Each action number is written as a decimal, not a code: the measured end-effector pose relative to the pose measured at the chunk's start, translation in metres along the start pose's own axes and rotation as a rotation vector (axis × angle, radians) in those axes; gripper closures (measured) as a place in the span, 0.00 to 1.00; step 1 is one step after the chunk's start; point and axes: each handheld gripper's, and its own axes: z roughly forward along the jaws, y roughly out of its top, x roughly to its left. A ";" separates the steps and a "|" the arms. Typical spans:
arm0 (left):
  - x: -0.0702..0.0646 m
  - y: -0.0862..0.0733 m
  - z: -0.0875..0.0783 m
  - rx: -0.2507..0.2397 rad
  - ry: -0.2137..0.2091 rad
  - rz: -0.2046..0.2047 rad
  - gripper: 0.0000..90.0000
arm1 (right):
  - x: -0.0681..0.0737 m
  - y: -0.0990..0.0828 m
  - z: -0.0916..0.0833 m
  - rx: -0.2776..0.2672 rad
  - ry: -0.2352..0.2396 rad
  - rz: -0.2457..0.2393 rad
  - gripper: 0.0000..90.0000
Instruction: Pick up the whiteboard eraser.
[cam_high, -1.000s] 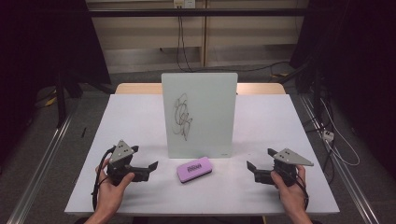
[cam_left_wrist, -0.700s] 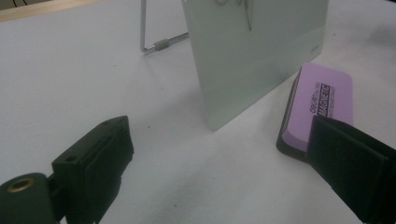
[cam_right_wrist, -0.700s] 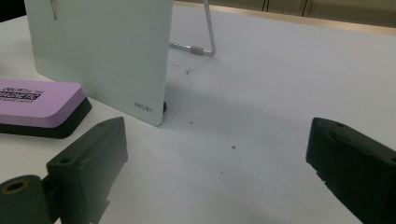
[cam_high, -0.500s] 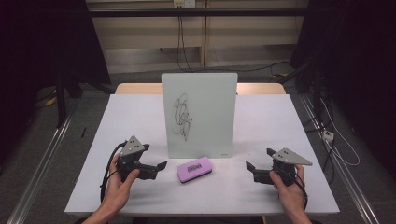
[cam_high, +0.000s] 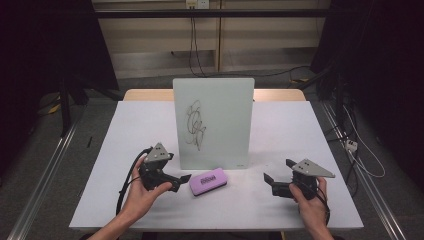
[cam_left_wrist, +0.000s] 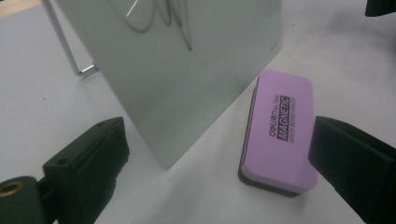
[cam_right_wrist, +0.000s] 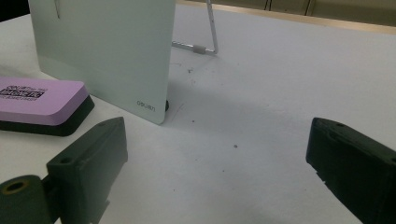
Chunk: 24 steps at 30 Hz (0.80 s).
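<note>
A white glass board (cam_high: 213, 122) with a dark scribble (cam_high: 195, 125) stands upright mid-table. Just in front of it lies a purple magnetic eraser (cam_high: 207, 181), flat on its dark felt side. My left gripper (cam_high: 181, 181) is open just left of the eraser, jaws pointing at it. In the left gripper view the eraser (cam_left_wrist: 280, 130) lies just ahead of the right jaw, apart from it, with the board (cam_left_wrist: 187, 70) behind. My right gripper (cam_high: 270, 183) rests open to the eraser's right, nothing between its jaws. The right gripper view has the eraser (cam_right_wrist: 37, 100) far left and the board (cam_right_wrist: 102, 46).
The white table (cam_high: 300, 130) has bare surface left and right of the board. The board's metal stand (cam_right_wrist: 210, 42) juts out behind it. The table's front edge (cam_high: 220, 224) runs close to both hands. Cables lie on the floor at the right (cam_high: 360, 150).
My left gripper has moved right across the table, closing in on the eraser. The right gripper, the eraser and the board have stayed put.
</note>
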 end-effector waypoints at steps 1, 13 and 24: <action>-0.001 0.002 0.001 0.011 -0.014 0.012 0.06 | 0.000 0.000 0.000 0.000 0.001 0.000 0.06; -0.017 0.017 0.028 0.092 -0.068 0.066 0.07 | 0.001 0.000 0.000 0.001 0.004 -0.008 0.06; -0.028 0.036 0.047 0.162 -0.111 0.133 0.11 | 0.000 0.000 0.002 0.005 0.005 -0.010 0.06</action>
